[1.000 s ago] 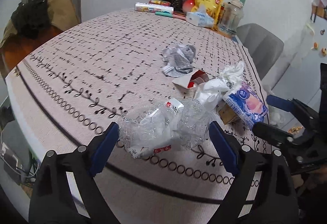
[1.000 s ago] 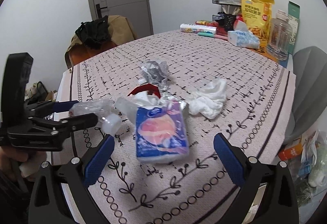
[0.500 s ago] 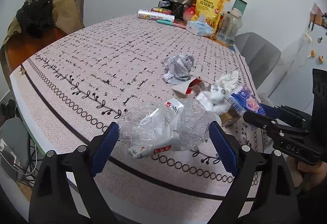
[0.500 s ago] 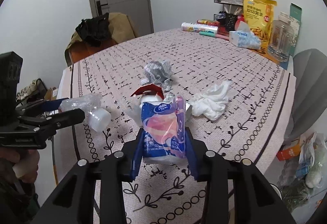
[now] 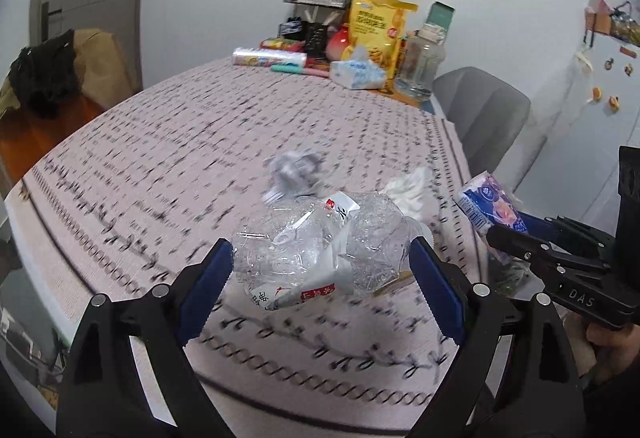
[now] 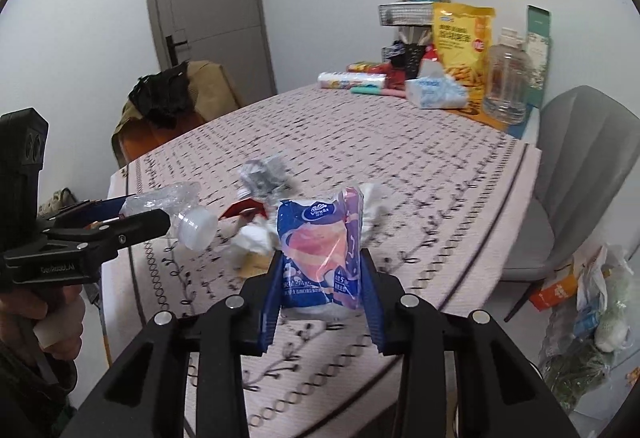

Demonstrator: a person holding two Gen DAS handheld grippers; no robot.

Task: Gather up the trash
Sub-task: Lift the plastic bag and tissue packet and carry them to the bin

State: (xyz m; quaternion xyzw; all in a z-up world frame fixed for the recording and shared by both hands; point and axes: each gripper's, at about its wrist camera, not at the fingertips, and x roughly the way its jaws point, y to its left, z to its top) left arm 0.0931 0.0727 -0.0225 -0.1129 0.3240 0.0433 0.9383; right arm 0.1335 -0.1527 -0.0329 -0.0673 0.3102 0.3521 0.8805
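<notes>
1. Left gripper (image 5: 320, 270) clamped on a crushed clear plastic bottle with a white and red label (image 5: 320, 250), blue pads pressed against both its ends; bottle lifted clear of the table, its white cap (image 6: 196, 228) seen poking out past the jaws from the right wrist view.
2. Right gripper (image 6: 320, 290) squeezed shut on a blue and pink plastic tissue-pack wrapper (image 6: 322, 254), jaws just closed in from wide apart, wrapper upright between the blue pads and raised off the cloth.
3. Both grippers held near the front edge of a round table under a pale pink cloth with black dashes and a vine border (image 5: 160, 158).
4. Left lying on the cloth beyond the grippers: a crumpled grey paper ball (image 5: 296, 170), a crumpled white tissue (image 5: 412, 190), a small red and white carton scrap (image 6: 244, 208).
5. At the far edge, well apart from the trash: a yellow snack bag (image 6: 462, 38), a clear plastic jar (image 6: 506, 82), a blue and white tissue pack (image 6: 434, 92).
6. A grey chair (image 6: 580, 174) beside the table on the right.
</notes>
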